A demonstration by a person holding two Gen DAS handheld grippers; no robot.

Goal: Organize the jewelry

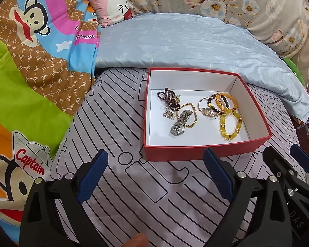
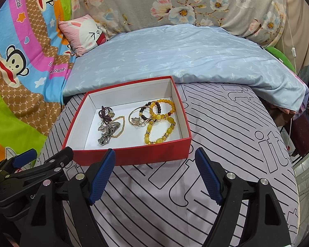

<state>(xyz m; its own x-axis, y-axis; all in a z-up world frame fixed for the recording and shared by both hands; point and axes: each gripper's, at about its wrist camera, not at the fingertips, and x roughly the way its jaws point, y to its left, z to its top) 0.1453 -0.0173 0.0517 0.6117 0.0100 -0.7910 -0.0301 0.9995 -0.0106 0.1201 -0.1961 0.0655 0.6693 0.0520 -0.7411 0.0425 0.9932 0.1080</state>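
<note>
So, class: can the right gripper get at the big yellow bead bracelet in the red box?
Probably yes: the right gripper is open, the red box is lidless, and the yellow bead bracelet lies uncovered near its front wall.

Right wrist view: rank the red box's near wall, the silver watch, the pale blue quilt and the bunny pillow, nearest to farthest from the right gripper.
1. Red box near wall, just ahead of the right gripper, whose fingers are open.
2. Silver watch, inside the box, left half.
3. Pale blue quilt, beyond the box.
4. Bunny pillow, far left, at the quilt's back corner.
</note>
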